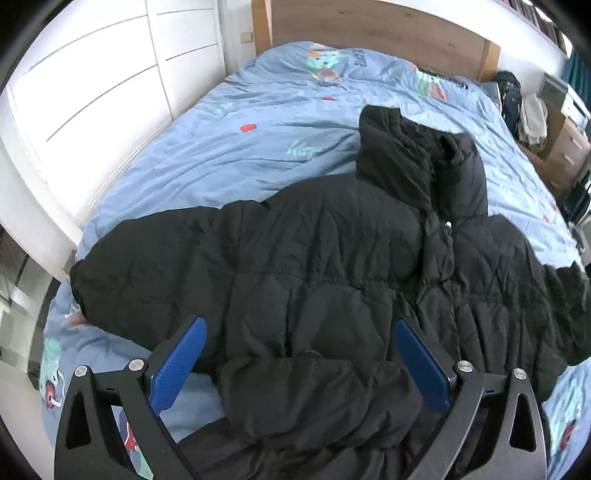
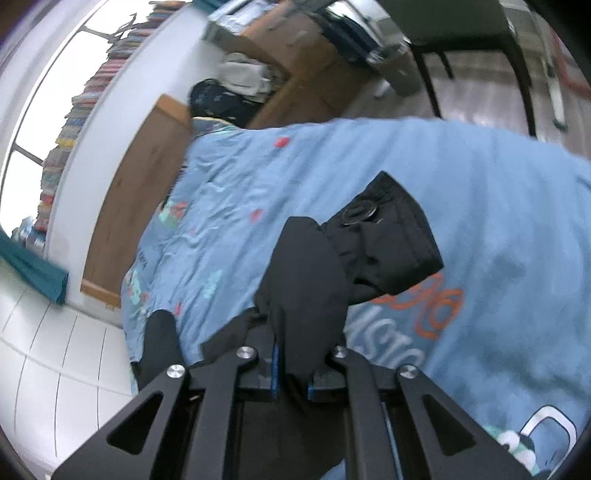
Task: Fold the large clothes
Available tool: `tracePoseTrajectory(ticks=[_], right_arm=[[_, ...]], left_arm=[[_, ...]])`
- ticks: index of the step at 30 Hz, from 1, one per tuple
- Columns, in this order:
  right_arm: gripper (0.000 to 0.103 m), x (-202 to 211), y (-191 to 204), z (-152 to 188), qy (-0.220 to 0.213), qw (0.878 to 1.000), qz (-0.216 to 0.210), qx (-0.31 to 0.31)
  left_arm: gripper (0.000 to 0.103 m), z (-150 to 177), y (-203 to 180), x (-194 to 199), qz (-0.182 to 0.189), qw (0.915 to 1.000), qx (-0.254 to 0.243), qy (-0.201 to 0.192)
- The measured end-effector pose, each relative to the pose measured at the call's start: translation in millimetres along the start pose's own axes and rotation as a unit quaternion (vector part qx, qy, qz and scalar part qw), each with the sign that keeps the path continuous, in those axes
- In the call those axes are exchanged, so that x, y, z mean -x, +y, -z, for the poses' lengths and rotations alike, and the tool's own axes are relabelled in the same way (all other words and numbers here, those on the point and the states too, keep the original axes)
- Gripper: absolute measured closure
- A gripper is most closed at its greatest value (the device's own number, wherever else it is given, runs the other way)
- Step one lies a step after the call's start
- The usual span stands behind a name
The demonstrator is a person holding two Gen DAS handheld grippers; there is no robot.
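A black puffer jacket [image 1: 332, 258] lies spread front-up on the blue patterned duvet [image 1: 240, 129], collar toward the headboard, one sleeve stretched to the left. In the left wrist view my left gripper [image 1: 301, 350] hovers open just above the jacket's lower part, its blue pads [image 1: 177, 365] wide apart with a folded sleeve between them, not pressed. In the right wrist view my right gripper [image 2: 293, 373] is shut on the jacket's other sleeve [image 2: 306, 273], lifted above the duvet [image 2: 480, 221]; the ribbed cuff [image 2: 391, 240] with a round snap sticks out past the fingers.
White wardrobe doors [image 1: 92, 85] run along the bed's left side. A wooden headboard [image 1: 369, 26] stands at the far end. A wooden drawer unit [image 1: 565, 144] with clothes and a dark bag sits at the right. A dark chair [image 2: 461, 44] stands on the floor beyond the bed.
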State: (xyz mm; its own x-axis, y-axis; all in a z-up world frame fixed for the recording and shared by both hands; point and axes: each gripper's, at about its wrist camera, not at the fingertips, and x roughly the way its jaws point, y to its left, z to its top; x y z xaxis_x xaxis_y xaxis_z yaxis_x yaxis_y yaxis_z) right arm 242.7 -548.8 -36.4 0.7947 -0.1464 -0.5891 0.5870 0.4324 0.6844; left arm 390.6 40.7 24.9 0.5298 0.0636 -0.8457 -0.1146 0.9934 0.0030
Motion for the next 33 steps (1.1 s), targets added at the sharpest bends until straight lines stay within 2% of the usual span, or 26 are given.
tracePoseTrajectory(ticks=[7,13,18,25,33], right_arm=[[0.094,29.2,92.3,18.1,0.002,0.996,-0.04,0.078],[0.094,44.6,167.4,59.7,0.023,0.986,-0.094,0.137],[0.094,45.2,216.4,108.0,0.063,0.972,-0.134,0.184],[0.093,34.3,246.6,185.2,0.137,0.951,-0.161,0.224],[0.093,15.2,260.3,284.2,0.224,0.914,-0.138,0.309]], left_arm=[[0.003,3.7,46.1,20.4,0.001,0.9993,0.038,0.008],[0.003,4.4,88.9,41.3,-0.006,0.9976,0.069,-0.003],[0.003,7.5,116.2,59.2,-0.019,0.9956,0.089,-0.022],[0.003,15.8,134.5,72.3,-0.019,0.9945,0.1,-0.026],[0.003,26.1,146.3,70.5,-0.015,0.9939,0.109,-0.002]])
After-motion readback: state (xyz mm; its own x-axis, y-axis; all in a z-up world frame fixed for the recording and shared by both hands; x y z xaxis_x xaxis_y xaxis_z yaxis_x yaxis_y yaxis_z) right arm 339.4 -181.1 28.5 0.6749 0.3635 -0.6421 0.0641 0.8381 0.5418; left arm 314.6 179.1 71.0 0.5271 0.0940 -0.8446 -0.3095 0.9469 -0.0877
